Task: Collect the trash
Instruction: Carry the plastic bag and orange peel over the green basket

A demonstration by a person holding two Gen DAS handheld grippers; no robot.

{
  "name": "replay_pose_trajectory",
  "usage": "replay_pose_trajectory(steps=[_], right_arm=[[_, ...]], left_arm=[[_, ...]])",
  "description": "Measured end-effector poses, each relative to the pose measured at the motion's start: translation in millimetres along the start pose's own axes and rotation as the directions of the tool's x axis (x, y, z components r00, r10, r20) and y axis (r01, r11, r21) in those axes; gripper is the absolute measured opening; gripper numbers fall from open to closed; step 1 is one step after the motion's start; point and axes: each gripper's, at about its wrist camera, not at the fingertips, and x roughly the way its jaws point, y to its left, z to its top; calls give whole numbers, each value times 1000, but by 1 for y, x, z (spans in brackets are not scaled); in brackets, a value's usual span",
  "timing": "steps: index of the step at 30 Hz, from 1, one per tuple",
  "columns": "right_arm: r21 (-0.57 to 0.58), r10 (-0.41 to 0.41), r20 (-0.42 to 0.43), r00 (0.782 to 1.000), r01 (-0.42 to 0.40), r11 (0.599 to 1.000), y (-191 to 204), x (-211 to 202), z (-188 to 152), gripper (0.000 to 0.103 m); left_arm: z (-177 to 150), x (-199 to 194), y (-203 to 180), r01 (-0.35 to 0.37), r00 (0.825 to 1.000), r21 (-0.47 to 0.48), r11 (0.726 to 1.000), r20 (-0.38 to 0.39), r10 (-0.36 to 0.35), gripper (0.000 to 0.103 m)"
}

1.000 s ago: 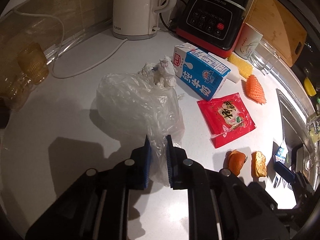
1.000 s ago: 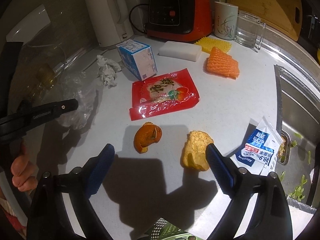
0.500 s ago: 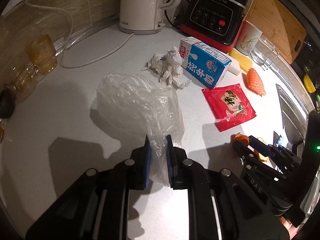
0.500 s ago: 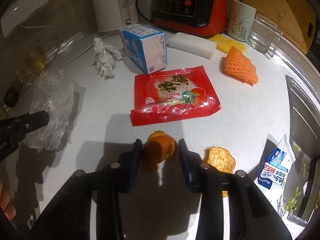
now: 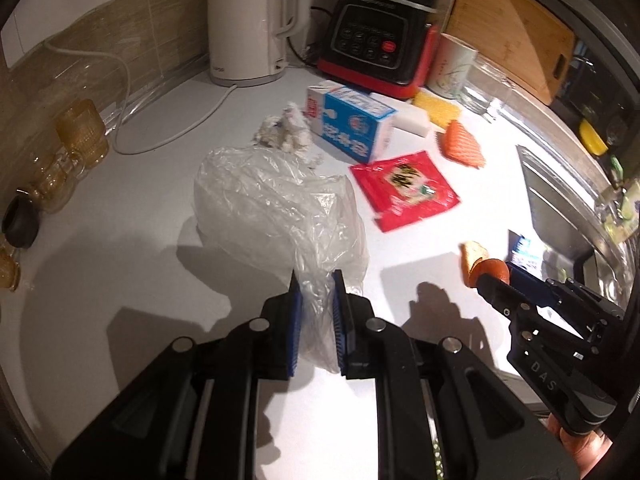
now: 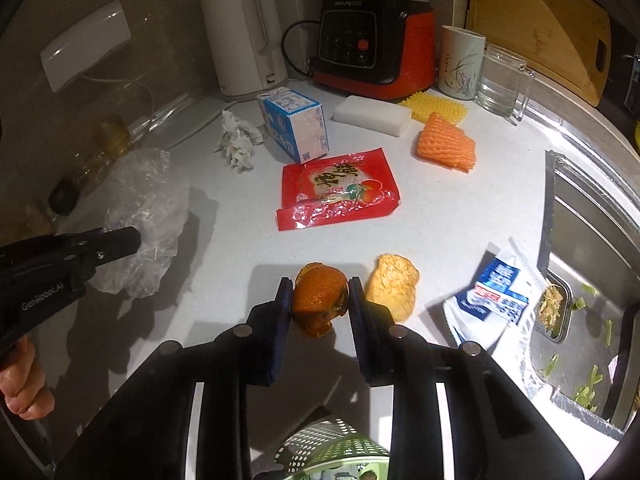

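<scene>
Home kitchen: kettle (image 6: 244, 36), sink (image 6: 592, 248).

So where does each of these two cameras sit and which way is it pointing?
Left wrist: sits on left claw, looking forward at its pinched clear plastic bag; right claw enters at right.
Right wrist: sits on right claw gripping orange peel; left claw enters at left.
Shared: red snack wrapper, blue milk carton.

Two orange peels (image 6: 319, 300) (image 6: 394, 286); one plastic bag (image 5: 276, 208); one red wrapper (image 6: 336, 190); one milk carton (image 6: 296, 124); one crumpled tissue (image 6: 238, 140); one blue-white sachet (image 6: 496, 292); two grippers (image 5: 314, 280) (image 6: 318, 286).
</scene>
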Motion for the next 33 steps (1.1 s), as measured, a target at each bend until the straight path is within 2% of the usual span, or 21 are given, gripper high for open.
replay_pose_trajectory(steps=[7,19,27,33], right_arm=[[36,2,22,1000,-3,999,-24,-65,-51,29],[84,-11,52,999,6,996,-67,-148,-146,29],[89,6,49,999,-11,996,-88,-180,-191,29],[80,18,37,999,-21,997,-91,-190,-208,29]], left_arm=[[-43,-34,-49,44,999,92,995,-17,-43,14],[-135,-73,-133,122,989,161,979,-107,-106,14],[-195,-85,-167,152,977,157,976,-175,-124,14],[-221,-83,-180,149,972,147,978,-206,-117,14]])
